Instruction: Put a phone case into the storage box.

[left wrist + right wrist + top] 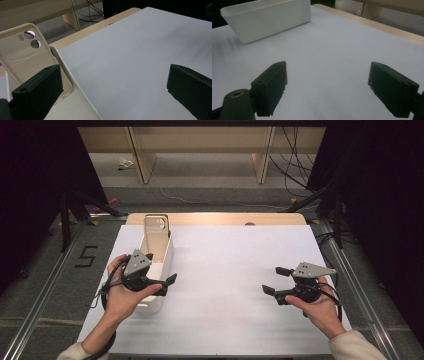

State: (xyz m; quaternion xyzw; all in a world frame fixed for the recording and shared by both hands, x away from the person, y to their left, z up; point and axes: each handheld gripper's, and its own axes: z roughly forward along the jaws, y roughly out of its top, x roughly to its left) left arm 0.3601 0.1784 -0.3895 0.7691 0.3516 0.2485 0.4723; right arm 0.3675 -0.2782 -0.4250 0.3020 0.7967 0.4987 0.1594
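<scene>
High view: fixed above the person's side, facing forward and down over the whole white bench (225,270). Left gripper view sits close beside the white bin (75,85), facing across the bench. Right gripper view, low, shares that bin (267,20) farther off.

Both grippers' fingers (170,279) spread wide

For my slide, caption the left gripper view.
Open left gripper beside a beige phone case leaning upright in a white bin.
</scene>
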